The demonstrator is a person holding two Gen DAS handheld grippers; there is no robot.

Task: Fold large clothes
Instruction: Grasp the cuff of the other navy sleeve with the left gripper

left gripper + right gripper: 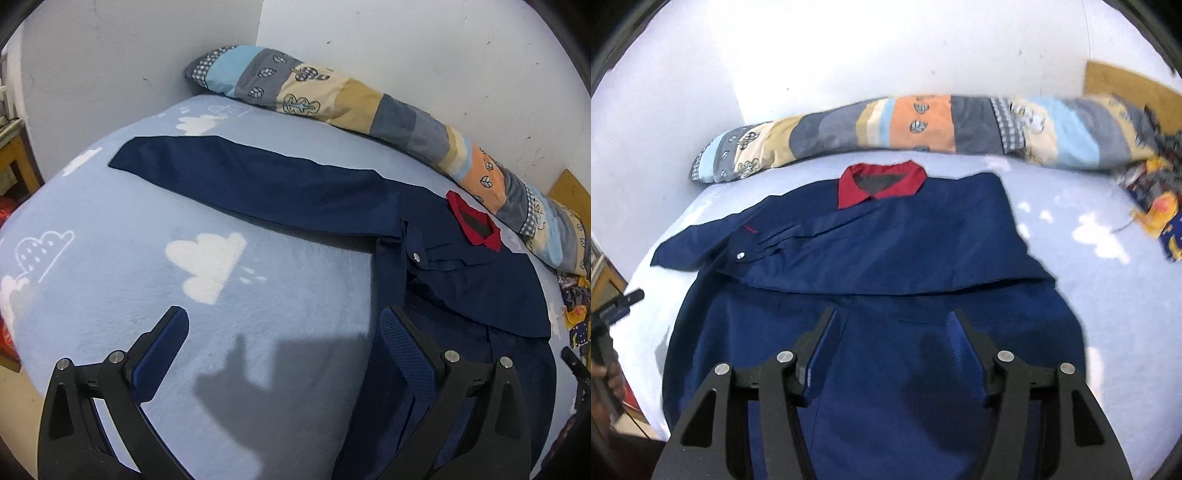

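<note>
A navy jacket (886, 240) with a red collar (882, 184) lies flat on a light-blue cloud-print blanket (184, 332). One sleeve is folded across the chest, and its cuff snap (740, 254) shows at the left. The other sleeve (258, 181) stretches out flat over the blanket, away from the jacket body (480, 295). My left gripper (284, 312) is open above the blanket, with its right finger over the jacket's edge. My right gripper (892, 313) hangs open over the jacket's lower half with nothing between its fingers.
A rolled patchwork quilt (923, 125) lies along the white wall behind the jacket. A crumpled colourful cloth (1156, 206) sits at the far right. Wooden furniture (14, 155) stands past the bed's left edge. A hand (609, 373) holds the left gripper's handle.
</note>
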